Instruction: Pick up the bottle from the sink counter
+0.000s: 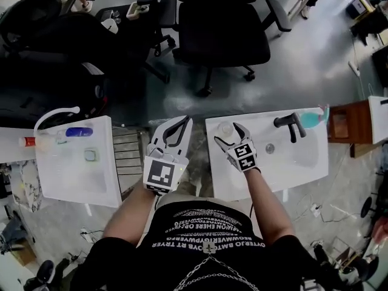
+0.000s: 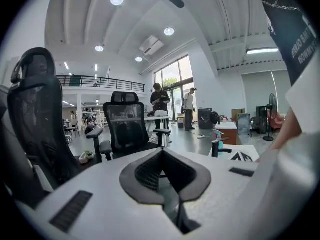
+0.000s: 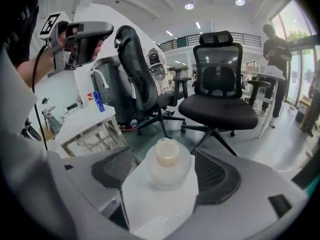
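A small clear bottle (image 1: 225, 128) with a pale cap stands upright at the far left corner of the right-hand white sink counter (image 1: 242, 183). My right gripper (image 1: 230, 133) is open and low over the counter. Its jaws stand one on each side of the bottle (image 3: 167, 168) without pressing on it. My left gripper (image 1: 183, 121) hangs over the gap between the two counters, left of the bottle. In the left gripper view the left gripper (image 2: 162, 153) has its tips together and holds nothing.
A black faucet (image 1: 290, 124) and a blue spray bottle (image 1: 312, 119) stand at the back of the same counter, above the basin (image 1: 297, 153). A second white sink (image 1: 76, 162) with a blue bottle (image 1: 79, 132) lies to the left. Black office chairs (image 1: 221, 29) stand beyond.
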Available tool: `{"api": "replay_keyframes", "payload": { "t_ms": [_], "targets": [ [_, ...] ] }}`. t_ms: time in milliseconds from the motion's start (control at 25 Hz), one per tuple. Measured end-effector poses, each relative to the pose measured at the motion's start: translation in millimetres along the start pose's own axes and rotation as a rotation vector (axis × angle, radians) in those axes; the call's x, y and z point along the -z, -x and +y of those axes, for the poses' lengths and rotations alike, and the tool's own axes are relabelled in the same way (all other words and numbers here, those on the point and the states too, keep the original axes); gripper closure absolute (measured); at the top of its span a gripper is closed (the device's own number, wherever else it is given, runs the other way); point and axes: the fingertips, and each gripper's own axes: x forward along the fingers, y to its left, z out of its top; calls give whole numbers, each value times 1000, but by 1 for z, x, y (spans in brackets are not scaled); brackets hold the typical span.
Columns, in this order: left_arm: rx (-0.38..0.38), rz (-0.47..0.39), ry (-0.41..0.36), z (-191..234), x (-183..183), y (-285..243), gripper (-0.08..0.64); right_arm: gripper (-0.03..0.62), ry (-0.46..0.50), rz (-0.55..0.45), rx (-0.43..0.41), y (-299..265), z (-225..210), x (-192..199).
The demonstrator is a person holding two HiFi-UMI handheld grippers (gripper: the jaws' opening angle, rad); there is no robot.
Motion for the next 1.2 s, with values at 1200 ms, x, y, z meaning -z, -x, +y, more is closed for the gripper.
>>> {"api": "replay_keyframes", "payload": {
  "t_ms": [1200],
  "targets": [
    [-69, 52, 1, 3, 17, 35, 554, 259, 55, 66, 8, -19, -5, 15]
  ]
}}
